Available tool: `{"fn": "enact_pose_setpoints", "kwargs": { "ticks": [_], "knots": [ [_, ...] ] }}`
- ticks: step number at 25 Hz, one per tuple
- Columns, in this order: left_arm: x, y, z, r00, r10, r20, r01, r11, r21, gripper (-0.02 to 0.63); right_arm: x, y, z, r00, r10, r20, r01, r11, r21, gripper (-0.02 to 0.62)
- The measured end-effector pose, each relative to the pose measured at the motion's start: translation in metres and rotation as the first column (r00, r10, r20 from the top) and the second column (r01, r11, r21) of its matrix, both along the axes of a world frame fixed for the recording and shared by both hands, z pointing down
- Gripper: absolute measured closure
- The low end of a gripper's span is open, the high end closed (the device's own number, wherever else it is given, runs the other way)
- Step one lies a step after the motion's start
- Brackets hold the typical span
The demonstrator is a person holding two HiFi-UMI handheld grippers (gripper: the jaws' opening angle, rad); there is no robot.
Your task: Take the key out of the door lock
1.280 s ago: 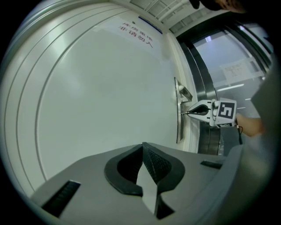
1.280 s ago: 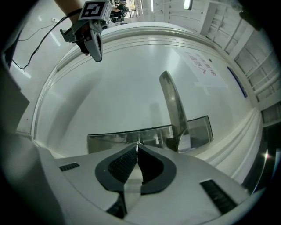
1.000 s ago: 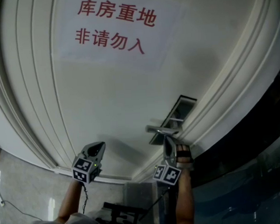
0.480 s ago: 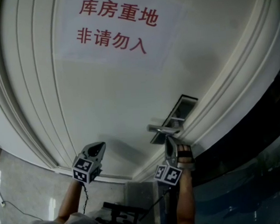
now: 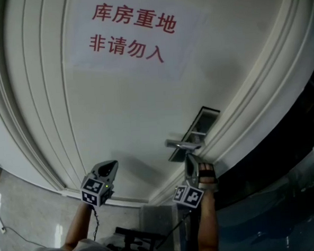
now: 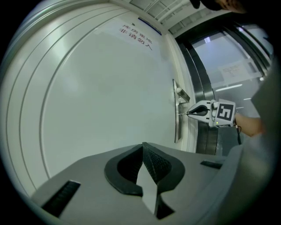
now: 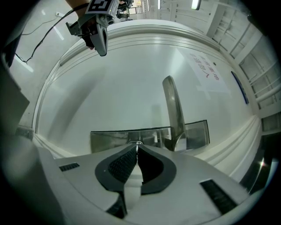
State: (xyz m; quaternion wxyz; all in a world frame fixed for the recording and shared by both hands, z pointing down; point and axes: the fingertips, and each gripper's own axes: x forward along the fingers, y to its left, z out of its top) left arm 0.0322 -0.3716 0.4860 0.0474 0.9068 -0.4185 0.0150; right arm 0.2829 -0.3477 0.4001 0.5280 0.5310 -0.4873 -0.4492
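Observation:
A steel lock plate (image 5: 195, 129) with a lever handle (image 5: 180, 144) sits on the white door (image 5: 124, 113). My right gripper (image 5: 188, 157) is at the plate below the handle, shut on the key (image 7: 138, 143), a thin metal sliver at the jaw tips right against the plate (image 7: 109, 138). In the left gripper view the key (image 6: 182, 114) runs from the right gripper (image 6: 189, 113) straight into the plate (image 6: 176, 129). My left gripper (image 5: 113, 165) hangs to the left, off the door, shut with nothing in it (image 6: 143, 146).
A paper sign with red print (image 5: 133, 36) is stuck high on the door. Raised mouldings (image 5: 34, 114) curve round the door panel. A dark glass panel (image 5: 288, 194) stands to the right of the door frame. A cable (image 5: 20, 231) lies on the pale floor at the left.

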Motion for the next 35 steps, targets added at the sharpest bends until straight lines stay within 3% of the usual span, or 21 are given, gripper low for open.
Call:
{"fn": "enact_pose_setpoints", "kwargs": {
  "ticks": [35],
  "knots": [
    [-0.006,0.013,0.006,1.0,-0.011,0.005,0.011,1.0,-0.006,0.599,-0.002,0.006,-0.001,0.999,-0.02,0.025,0.019,1.0,0.016,0.575]
  ]
}}
